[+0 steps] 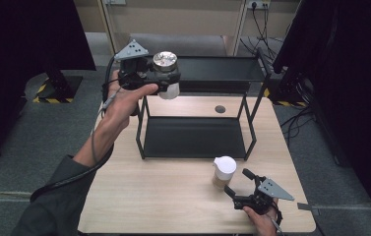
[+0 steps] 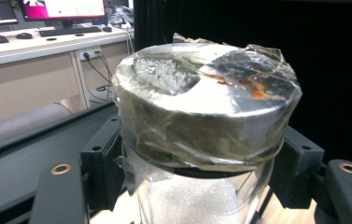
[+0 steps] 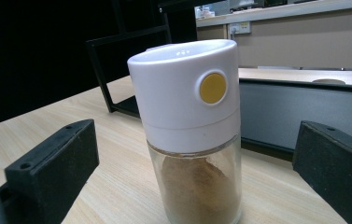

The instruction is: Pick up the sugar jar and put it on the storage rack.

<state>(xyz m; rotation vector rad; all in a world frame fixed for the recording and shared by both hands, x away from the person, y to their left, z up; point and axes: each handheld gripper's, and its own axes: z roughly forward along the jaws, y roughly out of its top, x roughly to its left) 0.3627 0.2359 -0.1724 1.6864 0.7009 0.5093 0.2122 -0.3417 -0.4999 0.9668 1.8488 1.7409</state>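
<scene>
**2 glass shakers, 1 lifted to the rack, 1 waiting on the table**

High view: nearest the camera, the right gripper point(image 1: 236, 182) sits low over the wooden table point(image 1: 163, 196), its jaws spread, just beside a spice jar point(image 1: 224, 171) with a white cap that stands upright near the front of the black 2-tier rack point(image 1: 195, 137). The left gripper point(image 1: 166, 81) is raised at the rack's top shelf level, pinching a glass shaker point(image 1: 166, 73) with a silver lid.

Left gripper view: the jaws press on the neck of the shaker point(image 2: 201, 130) just under its metal lid, which is wrapped in crinkled clear film. White grains show below. It looks stiff, fairly heavy and breakable; the film and smooth glass may slip, so the grip under the lid's overhang seems the safest. No writing is readable.

Right gripper view: the open jaws flank the spice jar point(image 3: 192, 140) without touching it. Brown powder fills its glass base; the white cap carries a round yellow button. I judge the glass body the firmer place to hold. No brand or label shows.
</scene>
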